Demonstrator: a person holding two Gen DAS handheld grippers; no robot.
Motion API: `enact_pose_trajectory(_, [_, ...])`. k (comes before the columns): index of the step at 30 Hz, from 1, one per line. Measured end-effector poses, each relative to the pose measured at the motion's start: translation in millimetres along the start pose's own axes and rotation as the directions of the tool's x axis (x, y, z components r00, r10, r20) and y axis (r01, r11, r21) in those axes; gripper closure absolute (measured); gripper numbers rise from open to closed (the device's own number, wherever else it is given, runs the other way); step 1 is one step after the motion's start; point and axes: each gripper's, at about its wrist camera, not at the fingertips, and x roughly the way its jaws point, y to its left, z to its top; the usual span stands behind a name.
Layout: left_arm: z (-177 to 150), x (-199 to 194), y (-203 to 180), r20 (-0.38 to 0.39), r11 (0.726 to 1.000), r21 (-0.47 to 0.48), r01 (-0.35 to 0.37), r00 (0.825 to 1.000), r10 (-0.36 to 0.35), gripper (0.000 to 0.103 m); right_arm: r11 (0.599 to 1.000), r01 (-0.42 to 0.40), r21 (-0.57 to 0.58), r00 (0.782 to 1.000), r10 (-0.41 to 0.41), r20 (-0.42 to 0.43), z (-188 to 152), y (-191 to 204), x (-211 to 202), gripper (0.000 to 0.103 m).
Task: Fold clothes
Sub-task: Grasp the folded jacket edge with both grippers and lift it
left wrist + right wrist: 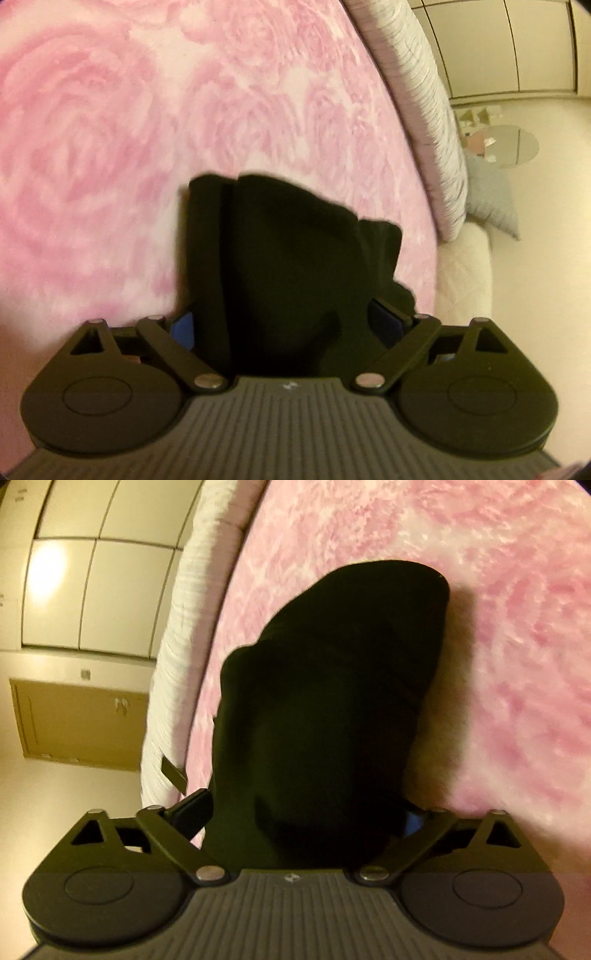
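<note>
A black garment [295,258] lies bunched on a fluffy pink rose-patterned blanket [110,147]. In the left wrist view it fills the gap between the fingers of my left gripper [288,266]. The jaws stand wide, a blue pad [183,330] shows at each side, and the fingertips are lost against the dark cloth. In the right wrist view the same black garment [325,701] rises as a rounded heap on the pink blanket [517,627]. My right gripper [295,797] has its jaws spread wide around the garment's near end, not pressing it. Cloth covers its right finger.
The bed's edge with a white ribbed side [424,110] runs close by in both views [173,672]. Beyond it lie a pale floor [535,295], a grey cushion [491,199], a round mirror-like disc [513,146], cream wardrobe doors [92,590] and a low wooden cabinet [81,723].
</note>
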Motion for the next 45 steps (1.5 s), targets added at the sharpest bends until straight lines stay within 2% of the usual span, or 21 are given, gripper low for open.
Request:
enact_pose_trajectory(3, [5, 3, -1, -0.003, 1.0, 0.012, 0.014, 1.0, -0.014, 0.015, 1.0, -0.014, 0.003, 1.0, 0.014, 0.014, 8, -1, 6, 0.001])
enact_pose_trajectory(5, [6, 4, -5, -0.004, 0.999, 0.04, 0.007, 1.0, -0.007, 0.027, 1.0, -0.023, 0.021, 1.0, 0.023, 0.016, 12, -2, 7, 0.001])
enact_pose_trajectory(6, [7, 3, -6, -0.002, 0.999, 0.049, 0.005, 1.0, -0.005, 0.038, 0.999, -0.025, 0.028, 1.0, 0.025, 0.016, 14, -2, 7, 0.004])
enact_pose_trajectory(9, [9, 1, -5, -0.001, 0.999, 0.05, -0.003, 1.0, 0.004, 0.05, 0.999, -0.022, 0.028, 1.0, 0.021, 0.019, 15, -2, 6, 0.006])
enact_pose_trajectory(10, [9, 0, -3, -0.001, 0.999, 0.046, -0.012, 1.0, 0.012, 0.056, 0.999, -0.011, 0.035, 1.0, 0.01, 0.025, 16, -2, 9, 0.006])
enact_pose_trajectory(13, [9, 0, 1, -0.008, 0.999, 0.036, -0.035, 0.999, 0.036, 0.063, 0.999, 0.028, 0.029, 0.998, -0.029, 0.047, 21, 4, 22, 0.006])
enact_pose_trajectory(15, [9, 3, -2, -0.01, 0.997, 0.06, -0.057, 0.998, 0.057, 0.071, 0.998, 0.07, -0.002, 0.997, -0.07, 0.045, 24, 10, 32, 0.008])
enact_pose_trajectory(16, [9, 2, -5, -0.006, 0.995, 0.078, -0.064, 0.998, 0.064, 0.078, 0.996, 0.093, -0.004, 0.995, -0.093, 0.045, 24, 12, 33, 0.019])
enact_pose_trajectory(17, [8, 0, -9, -0.001, 0.993, 0.098, -0.064, 0.998, 0.065, 0.08, 0.993, 0.114, -0.005, 0.993, -0.114, 0.044, 25, 13, 33, 0.024])
enact_pose_trajectory(19, [7, -8, -16, 0.009, 0.989, 0.133, -0.059, 0.998, 0.059, 0.084, 0.991, 0.13, 0.013, 0.991, -0.13, 0.031, 27, 11, 27, 0.056])
enact_pose_trajectory(21, [6, -14, -25, 0.017, 0.984, 0.17, -0.046, 0.999, 0.044, 0.087, 0.992, 0.127, -0.013, 0.992, -0.127, 0.011, 29, 13, 21, 0.064])
enact_pose_trajectory(23, [7, -21, -32, 0.019, 0.981, 0.19, -0.029, 0.999, 0.025, 0.088, 0.993, 0.108, -0.052, 0.994, -0.108, 0.003, 29, 25, 18, 0.067])
enact_pose_trajectory(29, [13, -37, -60, 0.016, 0.971, 0.237, 0.023, 0.999, -0.027, 0.088, 0.996, 0.021, -0.086, 1.0, -0.019, 0.02, 33, 63, 3, 0.068])
enact_pose_trajectory(37, [9, -41, -99, -0.023, 0.957, 0.287, 0.036, 0.999, -0.031, 0.088, 0.998, 0.021, -0.051, 0.997, -0.018, 0.069, 27, 76, -21, 0.068])
enact_pose_trajectory(40, [5, -36, -128, -0.063, 0.944, 0.326, 0.051, 0.997, -0.033, 0.088, 0.999, 0.021, -0.035, 0.994, -0.017, 0.11, 27, 82, -45, 0.068])
enact_pose_trajectory(45, [-5, -5, -209, -0.179, 0.891, 0.437, 0.119, 0.983, -0.044, 0.088, 1.0, 0.015, 0.011, 0.973, -0.017, 0.232, 31, 99, -106, 0.068])
